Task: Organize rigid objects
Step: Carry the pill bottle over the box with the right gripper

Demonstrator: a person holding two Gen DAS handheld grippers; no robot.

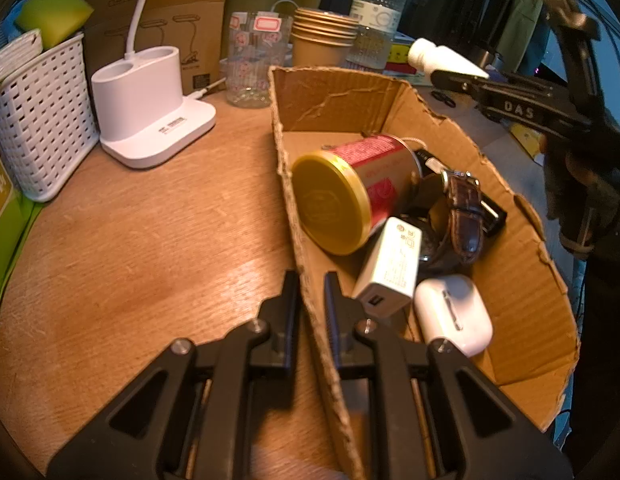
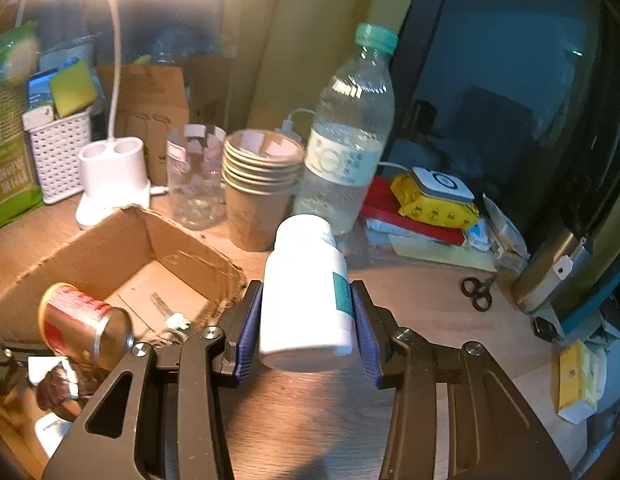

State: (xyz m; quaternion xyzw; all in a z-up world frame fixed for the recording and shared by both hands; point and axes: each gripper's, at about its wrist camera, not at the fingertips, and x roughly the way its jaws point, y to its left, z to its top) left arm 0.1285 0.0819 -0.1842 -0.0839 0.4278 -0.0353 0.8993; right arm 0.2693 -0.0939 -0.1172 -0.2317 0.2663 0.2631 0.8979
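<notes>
My left gripper point(image 1: 312, 280) is shut on the near left wall of a torn cardboard box point(image 1: 297, 216), one finger inside and one outside. In the box lie a red can with a gold lid point(image 1: 350, 192), a white charger point(image 1: 390, 268), a white earbud case point(image 1: 454, 312) and a brown-strapped watch point(image 1: 464, 212). My right gripper point(image 2: 307, 308) is shut on a white pill bottle point(image 2: 305, 292) and holds it above the table, right of the box point(image 2: 121, 256). From the left wrist view the bottle point(image 1: 442, 58) hangs beyond the box's far right corner.
Behind the box stand a white lamp base point(image 1: 149, 108), a white basket point(image 1: 37, 116), a clear jar point(image 1: 255, 60), stacked paper cups point(image 1: 322, 38) and a water bottle point(image 1: 376, 12). Books and a yellow pack point(image 2: 430, 200) lie at the right, with small keys point(image 2: 478, 292).
</notes>
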